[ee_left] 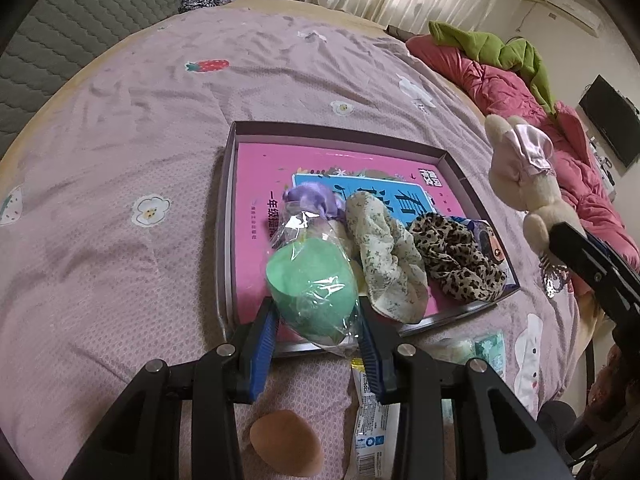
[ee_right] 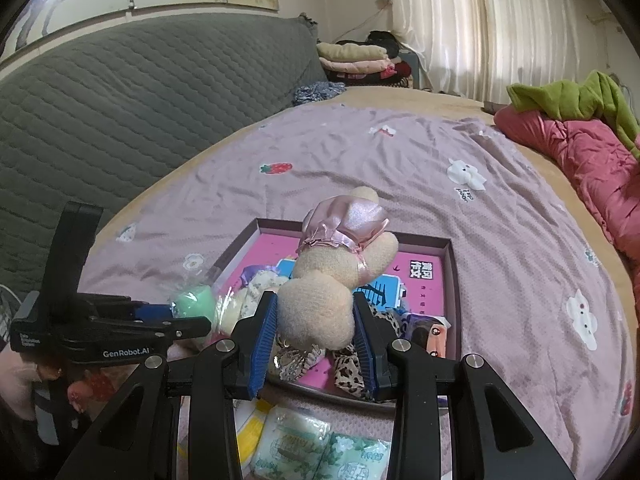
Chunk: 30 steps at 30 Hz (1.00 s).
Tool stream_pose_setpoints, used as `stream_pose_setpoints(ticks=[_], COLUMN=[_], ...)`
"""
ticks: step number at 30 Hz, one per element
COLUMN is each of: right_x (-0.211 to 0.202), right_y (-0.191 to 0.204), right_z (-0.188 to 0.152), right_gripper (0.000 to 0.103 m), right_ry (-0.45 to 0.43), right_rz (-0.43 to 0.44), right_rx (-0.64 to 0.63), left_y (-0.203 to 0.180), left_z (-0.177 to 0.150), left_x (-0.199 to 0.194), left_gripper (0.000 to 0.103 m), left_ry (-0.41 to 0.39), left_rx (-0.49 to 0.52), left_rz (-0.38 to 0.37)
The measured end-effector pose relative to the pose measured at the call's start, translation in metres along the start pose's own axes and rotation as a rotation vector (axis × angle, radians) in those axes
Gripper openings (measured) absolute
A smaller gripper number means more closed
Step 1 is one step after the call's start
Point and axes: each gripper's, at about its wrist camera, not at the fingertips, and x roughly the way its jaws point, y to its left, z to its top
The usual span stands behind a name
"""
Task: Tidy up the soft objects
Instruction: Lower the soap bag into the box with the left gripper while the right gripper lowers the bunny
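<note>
Blue-padded left gripper (ee_left: 318, 322) fingers pinch a wrapped green sponge (ee_left: 312, 280) over the box (ee_left: 336, 130) while right gripper (ee_right: 316, 334) fingers pinch a plush bunny (ee_right: 320, 304); next, likely lower and release each inside.

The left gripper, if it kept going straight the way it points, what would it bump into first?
Probably the box. The left gripper already holds the green sponge bag over the box's near edge, pointing down at its pink bottom. Depth is hard to judge.

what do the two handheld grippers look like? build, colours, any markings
Both alike: black angular plastic linkage arms with silver pivot bolts, and ribbed blue pads lining the fingers. Seen from the right wrist camera, the left gripper has a boxy black body with white "GenRobot.AI" lettering and a tall black upright mount. No cables visible.
</note>
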Motion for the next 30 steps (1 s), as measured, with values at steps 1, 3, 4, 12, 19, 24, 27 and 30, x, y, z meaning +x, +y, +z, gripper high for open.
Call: stream_pose_setpoints(ticks=[1, 3, 4, 12, 19, 24, 27, 30], right_x=[0.001, 0.004, 0.006, 0.019, 0.033, 0.039, 0.041, 0.044], right_y=[0.0, -0.001, -0.001, -0.001, 0.001, 0.004, 0.005, 0.006], right_z=[0.0, 0.0, 0.0, -0.002, -0.01, -0.015, -0.016, -0.017], right_gripper=[0.038, 0.038, 0.038, 0.038, 0.038, 0.038, 0.038, 0.038], right_ry=[0.002, 0.006, 0.009, 0.029, 0.059, 0.074, 0.081, 0.087], right_rz=[0.0, 0.0, 0.001, 0.004, 0.01, 0.011, 0.012, 0.017], right_rx=[-0.001, 0.0, 0.001, 0.009, 0.014, 0.012, 0.008, 0.004], left_y=[0.0, 0.0, 0.001, 0.005, 0.013, 0.014, 0.014, 0.014], left_z=[0.0, 0.0, 0.0, 0.003, 0.003, 0.0, -0.002, -0.005], left_x=[0.001, 0.003, 0.004, 0.012, 0.017, 0.016, 0.016, 0.021], left_gripper=[0.039, 0.039, 0.039, 0.039, 0.039, 0.039, 0.039, 0.039], left_ry=[0.001, -0.002, -0.002, -0.002, 0.008, 0.01, 0.012, 0.04], left_rx=[-0.002, -0.004, -0.005, -0.017, -0.031, -0.028, -0.023, -0.019], left_rz=[0.0, -0.002, -0.003, -0.007, -0.003, 0.001, 0.004, 0.015])
